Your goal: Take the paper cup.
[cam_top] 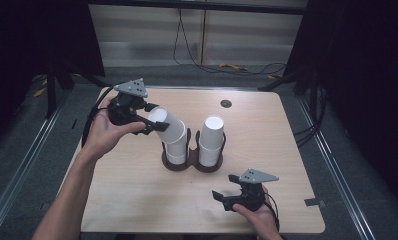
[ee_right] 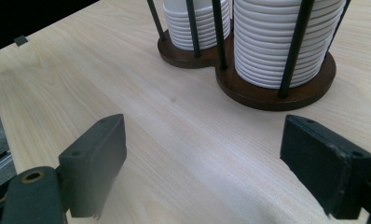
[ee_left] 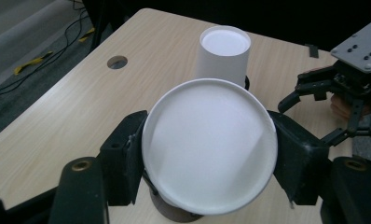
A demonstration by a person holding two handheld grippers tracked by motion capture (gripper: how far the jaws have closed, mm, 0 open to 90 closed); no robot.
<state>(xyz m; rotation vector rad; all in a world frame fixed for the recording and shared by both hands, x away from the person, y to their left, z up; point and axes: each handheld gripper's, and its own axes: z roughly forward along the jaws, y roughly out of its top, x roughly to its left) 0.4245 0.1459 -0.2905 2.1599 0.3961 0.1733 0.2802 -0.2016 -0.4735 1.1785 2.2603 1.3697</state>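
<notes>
My left gripper (cam_top: 154, 120) is shut on a single white paper cup (cam_top: 167, 124), held tilted just above the left stack (cam_top: 176, 150) in a dark wooden two-slot cup holder (cam_top: 192, 164). In the left gripper view the cup's round bottom (ee_left: 209, 144) faces the camera, with a pad pressed on each side. The right stack (cam_top: 212, 140) stands upright in the other slot. My right gripper (cam_top: 222, 197) rests near the table's front edge, open, with nothing between its jaws (ee_right: 211, 163). Both stacks (ee_right: 279, 42) and the holder's base (ee_right: 277, 93) lie ahead of it.
The wooden table (cam_top: 267, 130) has a round cable hole (cam_top: 226, 103) near its far edge. A piece of tape (cam_top: 314, 202) sits at the front right corner. Cables (cam_top: 237, 67) lie on the floor behind the table.
</notes>
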